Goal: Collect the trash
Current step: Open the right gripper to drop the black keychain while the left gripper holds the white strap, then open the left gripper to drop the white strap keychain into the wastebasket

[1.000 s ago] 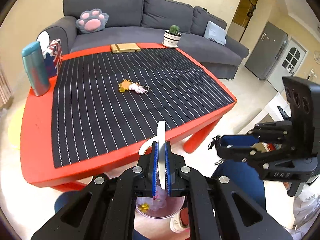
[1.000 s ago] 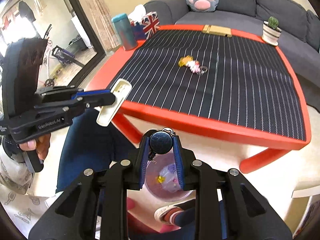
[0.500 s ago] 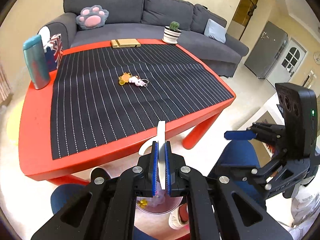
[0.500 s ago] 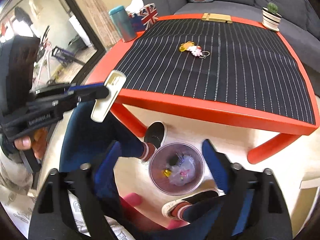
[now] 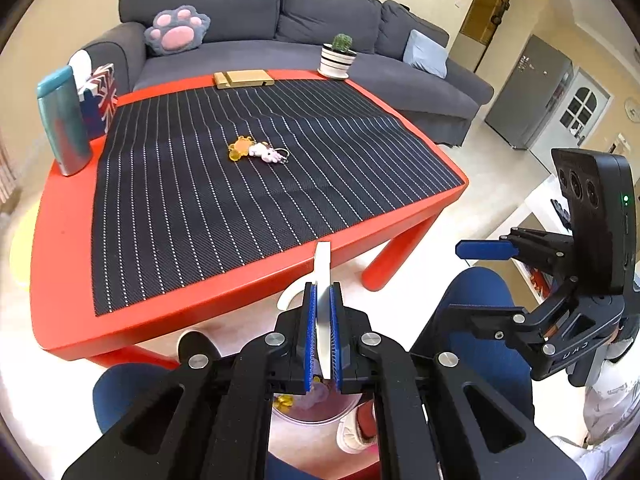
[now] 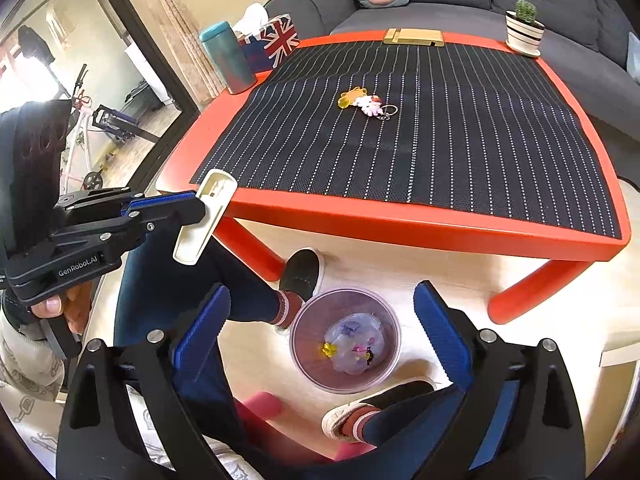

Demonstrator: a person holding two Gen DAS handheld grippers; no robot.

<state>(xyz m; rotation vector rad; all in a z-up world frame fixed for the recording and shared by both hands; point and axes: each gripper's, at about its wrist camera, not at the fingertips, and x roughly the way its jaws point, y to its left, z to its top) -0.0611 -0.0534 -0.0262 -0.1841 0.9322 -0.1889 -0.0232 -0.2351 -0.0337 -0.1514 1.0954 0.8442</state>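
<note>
— Pale floor at the bottom of the right wrist view, and the clear plastic bin sits on it between the person's shoes, a few bits already lying in it. See how the right gripper stands over it?

— Jaws wide and opening further, nothing between them. The bin mouth shows straight through the gap.

— And the left gripper, low centre of its own view?

— Clamped tight on a flat cream plastic clip, held edge-on. In the right wrist view it hangs at mid-left, off to the side of the bin, not over it.

— So I'd say carry it across until it hangs above the bin's mouth before letting go; that thin piece could skid off the rim.

— Agreed. Farther up, on the striped mat of the red table, lies a yellow-and-white keychain, mid-frame, well clear of both grippers. Whether that counts as trash, I cannot say.
</note>
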